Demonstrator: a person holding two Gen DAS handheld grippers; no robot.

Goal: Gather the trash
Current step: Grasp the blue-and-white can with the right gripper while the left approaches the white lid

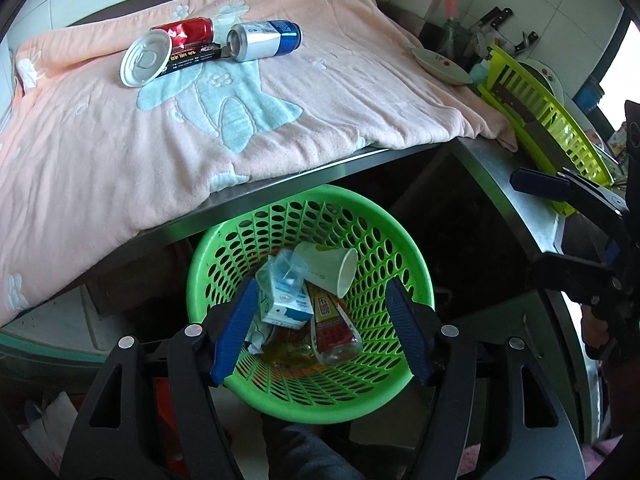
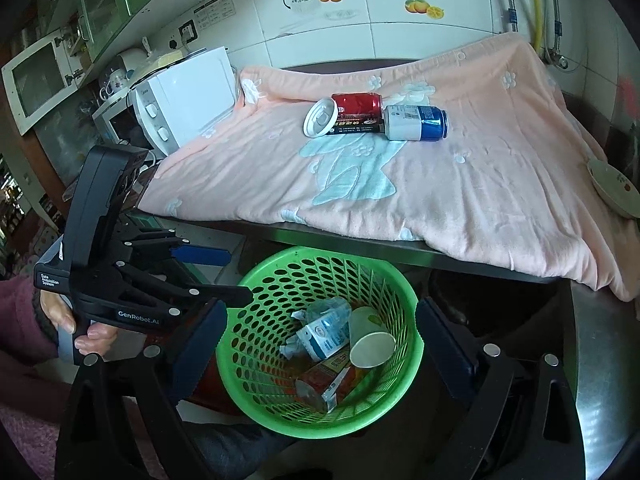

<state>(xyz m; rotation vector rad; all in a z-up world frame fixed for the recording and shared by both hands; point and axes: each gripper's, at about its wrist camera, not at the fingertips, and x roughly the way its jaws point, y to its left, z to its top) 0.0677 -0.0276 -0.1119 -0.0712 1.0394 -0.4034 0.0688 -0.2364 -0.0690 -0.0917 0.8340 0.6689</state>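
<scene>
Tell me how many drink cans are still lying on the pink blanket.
2. The red can lies at the back, behind a white lid and a black box; the silver-and-blue can lies on its side just right of it.

We are looking at a home kitchen.

White wall tiles [image 2: 400,36] printed with teapots and oranges are running behind a steel counter [image 1: 496,168]; a white microwave [image 2: 188,96] is sitting at one end, and a cupboard with glass doors [image 2: 36,76] is hanging above it. At the other end, knives [image 1: 496,20] are standing in a holder, a bowl [image 1: 440,66] is resting on the counter, and a lime-green dish rack [image 1: 552,128] is holding a cleaver [image 1: 532,124].
</scene>
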